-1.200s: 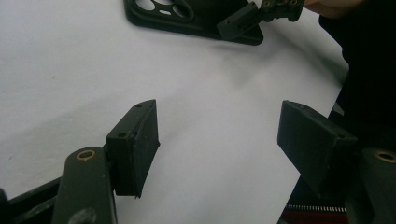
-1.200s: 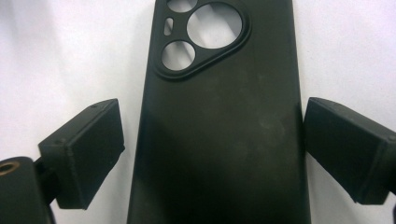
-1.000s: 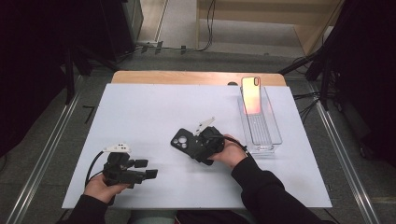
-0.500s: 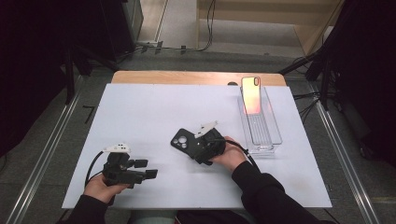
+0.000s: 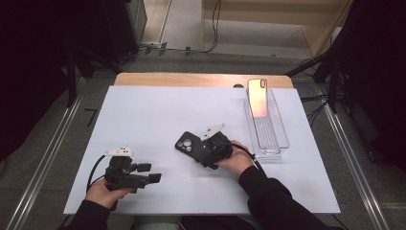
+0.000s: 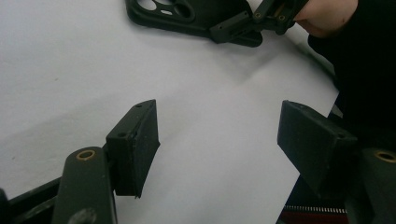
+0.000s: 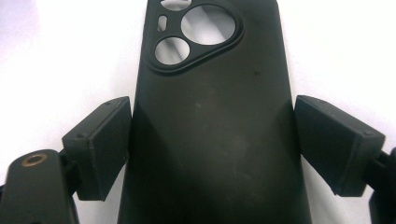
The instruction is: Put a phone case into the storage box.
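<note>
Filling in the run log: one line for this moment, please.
right gripper: jaws just closing, pads on black phone case edges | left gripper: open, idle | phone: in clear tray

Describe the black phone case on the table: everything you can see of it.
The black phone case is matte, looks like soft plastic or rubber, with a raised rounded-triangular camera cutout holding two round holes and a small slot. It lies flat on the white table, back upward, camera end away from the right gripper. That gripper's jaws have just been closing around its long sides; both pads appear to touch its edges.
</note>
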The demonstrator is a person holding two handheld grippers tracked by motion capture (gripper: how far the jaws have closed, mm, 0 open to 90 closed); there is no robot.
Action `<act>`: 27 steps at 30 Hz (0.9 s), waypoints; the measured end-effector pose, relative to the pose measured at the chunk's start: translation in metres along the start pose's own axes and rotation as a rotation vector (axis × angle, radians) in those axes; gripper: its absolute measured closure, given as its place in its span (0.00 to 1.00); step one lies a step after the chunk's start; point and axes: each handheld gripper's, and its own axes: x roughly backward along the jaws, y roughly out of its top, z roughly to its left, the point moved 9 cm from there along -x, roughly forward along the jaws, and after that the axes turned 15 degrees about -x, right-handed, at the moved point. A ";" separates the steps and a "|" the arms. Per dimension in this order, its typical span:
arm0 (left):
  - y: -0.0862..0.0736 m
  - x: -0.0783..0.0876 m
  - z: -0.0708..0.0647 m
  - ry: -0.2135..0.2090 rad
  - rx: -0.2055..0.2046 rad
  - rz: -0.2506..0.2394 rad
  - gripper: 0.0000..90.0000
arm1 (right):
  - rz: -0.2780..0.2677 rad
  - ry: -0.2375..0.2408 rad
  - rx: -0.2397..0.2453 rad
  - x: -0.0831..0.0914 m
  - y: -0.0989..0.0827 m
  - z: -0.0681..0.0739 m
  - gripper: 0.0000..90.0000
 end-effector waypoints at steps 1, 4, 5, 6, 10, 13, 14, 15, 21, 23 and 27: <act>0.001 0.000 0.000 -0.004 0.005 -0.004 0.33 | 0.002 0.007 -0.008 0.001 0.000 0.000 0.15; 0.002 0.000 0.000 -0.007 0.011 -0.004 0.33 | -0.009 0.015 -0.012 0.004 0.003 0.000 0.15; 0.002 -0.001 0.000 -0.009 0.013 -0.001 0.33 | -0.015 0.017 -0.019 0.006 0.004 0.001 0.15; 0.003 -0.001 0.000 -0.011 0.017 -0.005 0.33 | -0.025 0.023 -0.021 0.008 0.006 0.000 0.15; 0.007 -0.002 -0.001 -0.020 0.020 -0.017 0.33 | -0.051 0.042 -0.054 0.018 0.011 0.001 0.15; 0.010 -0.003 -0.003 -0.031 0.009 -0.019 0.33 | -0.072 0.051 -0.076 0.027 0.015 0.002 0.15; 0.011 -0.004 -0.003 -0.028 0.007 -0.021 0.33 | -0.079 0.057 -0.079 0.030 0.015 0.003 0.15; 0.012 -0.004 -0.003 -0.032 0.005 -0.020 0.33 | -0.090 0.062 -0.088 0.034 0.017 0.004 0.15; 0.022 -0.006 -0.005 -0.064 0.018 -0.042 0.29 | -0.114 0.094 -0.142 0.052 0.017 0.008 0.15; 0.026 -0.008 -0.005 -0.069 0.027 -0.047 0.28 | -0.123 0.097 -0.136 0.056 0.017 0.010 0.15; 0.030 -0.010 -0.005 -0.072 0.016 -0.053 0.28 | -0.136 0.097 -0.148 0.065 0.015 0.012 0.15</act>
